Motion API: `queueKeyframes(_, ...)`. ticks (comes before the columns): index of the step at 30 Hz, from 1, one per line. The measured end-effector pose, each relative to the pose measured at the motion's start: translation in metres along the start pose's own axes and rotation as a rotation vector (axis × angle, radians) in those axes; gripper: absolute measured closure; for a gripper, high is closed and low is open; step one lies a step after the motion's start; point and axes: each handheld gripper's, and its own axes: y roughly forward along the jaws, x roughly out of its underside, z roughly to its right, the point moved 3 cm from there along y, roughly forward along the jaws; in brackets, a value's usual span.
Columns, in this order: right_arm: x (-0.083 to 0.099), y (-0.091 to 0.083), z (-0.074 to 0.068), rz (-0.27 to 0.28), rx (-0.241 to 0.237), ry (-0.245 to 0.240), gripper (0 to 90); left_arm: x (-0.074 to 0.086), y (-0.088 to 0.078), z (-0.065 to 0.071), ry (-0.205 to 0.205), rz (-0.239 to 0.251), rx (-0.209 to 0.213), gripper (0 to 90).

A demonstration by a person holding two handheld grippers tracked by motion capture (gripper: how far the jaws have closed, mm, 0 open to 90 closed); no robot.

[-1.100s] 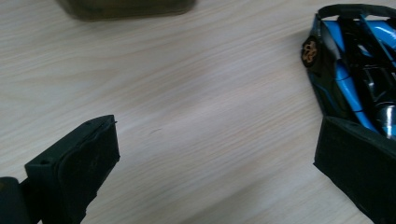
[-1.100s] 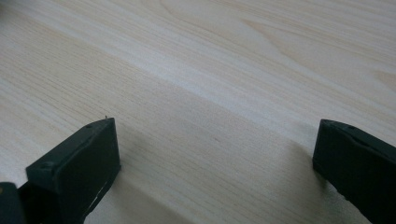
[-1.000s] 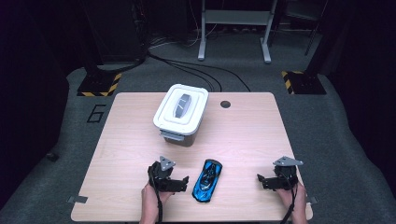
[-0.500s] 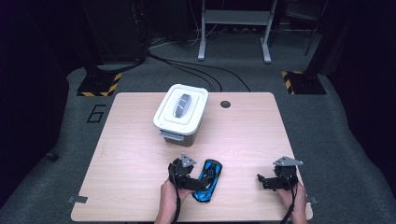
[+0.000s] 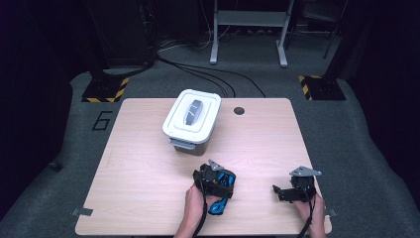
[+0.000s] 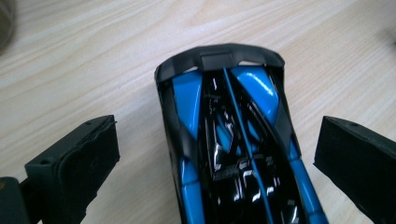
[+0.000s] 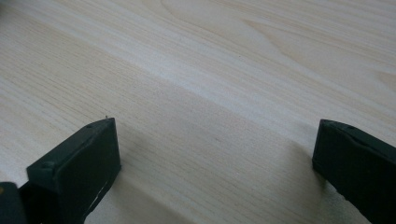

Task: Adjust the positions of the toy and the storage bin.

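Observation:
A blue and black toy car (image 6: 233, 144) lies on the wooden table, and in the high view the same toy car (image 5: 219, 204) sits near the front edge, partly under my hand. My left gripper (image 5: 218, 181) is over it. In the left gripper view that left gripper (image 6: 219, 154) stands open, one jaw on each side of the car, with gaps between jaws and car. My right gripper (image 5: 285, 192) rests at the front right of the table. In its own view the right gripper (image 7: 217, 154) is open over bare wood.
A white lidded plastic box (image 5: 192, 118) with a grey handle on top stands at the back middle of the table (image 5: 138, 163). A small dark round hole (image 5: 239, 110) is beside it to the right. Cables and stand legs lie on the floor beyond.
My left gripper has moved right, from beside the toy car to over it, with the jaws now around the car. The right gripper has stayed put.

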Motion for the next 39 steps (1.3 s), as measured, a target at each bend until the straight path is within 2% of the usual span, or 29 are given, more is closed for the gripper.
queueKeyframes(7, 0.000, 0.000, 0.000, 0.000, 0.000, 0.000, 0.0, -0.011, 0.013, 0.007, 0.017, -0.038, -0.019, 0.0)
queueKeyframes(9, 0.000, 0.000, 0.000, 0.000, 0.000, 0.000, 0.0, -0.013, 0.016, 0.009, 0.025, -0.051, -0.040, 1.0)
queueKeyframes(13, 0.000, 0.000, 0.000, 0.000, 0.000, 0.000, 0.0, -0.015, 0.020, 0.010, 0.025, -0.062, -0.060, 9.6)
queueKeyframes(14, 0.000, 0.000, 0.000, 0.000, 0.000, 0.000, 0.0, -0.015, 0.021, 0.010, 0.025, -0.066, -0.067, 15.1)
queueKeyframes(16, 0.000, 0.000, 0.000, 0.000, 0.000, 0.000, 0.0, -0.015, 0.023, 0.010, 0.031, -0.077, -0.084, 15.3)
queueKeyframes(19, 0.000, 0.000, 0.000, 0.000, 0.000, 0.000, 0.0, -0.014, 0.025, 0.010, 0.031, -0.080, -0.085, 19.9)
queueKeyframes(27, 0.000, 0.000, 0.000, 0.000, 0.000, 0.000, 0.0, -0.014, 0.025, 0.009, 0.054, -0.081, -0.063, 22.5)
queueKeyframes(29, 0.000, 0.000, 0.000, 0.000, 0.000, 0.000, 0.0, -0.014, 0.024, 0.009, 0.084, -0.097, -0.048, 22.6)
queueKeyframes(30, 0.000, 0.000, 0.000, 0.000, 0.000, 0.000, 0.0, -0.014, 0.024, 0.009, 0.084, -0.097, -0.048, 22.6)
queueKeyframes(32, 0.000, 0.000, 0.000, 0.000, 0.000, 0.000, 0.0, -0.014, 0.023, 0.007, 0.123, -0.112, -0.026, 22.7)
queueKeyframes(35, 0.000, 0.000, 0.000, 0.000, 0.000, -0.001, 0.0, -0.014, 0.023, 0.006, 0.144, -0.120, -0.007, 22.7)
queueKeyframes(38, 0.000, 0.000, 0.000, 0.000, 0.000, -0.001, 0.0, -0.013, 0.021, 0.003, 0.198, -0.140, 0.037, 22.7)
queueKeyframes(39, 0.000, 0.000, 0.000, 0.000, 0.000, -0.001, 0.0, -0.013, 0.021, 0.003, 0.198, -0.140, 0.037, 22.7)
